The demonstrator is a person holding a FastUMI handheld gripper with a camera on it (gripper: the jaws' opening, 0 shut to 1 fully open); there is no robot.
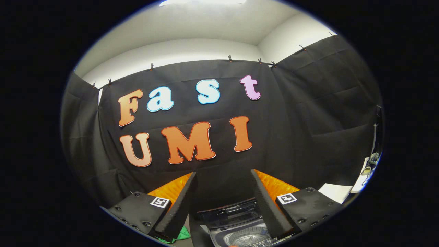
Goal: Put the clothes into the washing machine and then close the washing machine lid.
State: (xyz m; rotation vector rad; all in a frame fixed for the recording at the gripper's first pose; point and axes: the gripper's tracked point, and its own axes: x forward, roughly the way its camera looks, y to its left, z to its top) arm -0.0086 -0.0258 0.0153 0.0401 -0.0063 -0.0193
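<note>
Hand-held gripper (223, 178) open, washing machine (240, 230) below

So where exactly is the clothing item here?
Start at the open washing machine low between the hand-held gripper fingers, which are spread apart. Left of it, under the left finger, a bright green cloth peeks out, the one green thing there.

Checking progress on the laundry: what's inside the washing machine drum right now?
Between the open gripper fingers, the washing machine stands lid-up; the visible drum part looks bare metal. The rest is hidden by the fingers. Green cloth lies outside.
</note>
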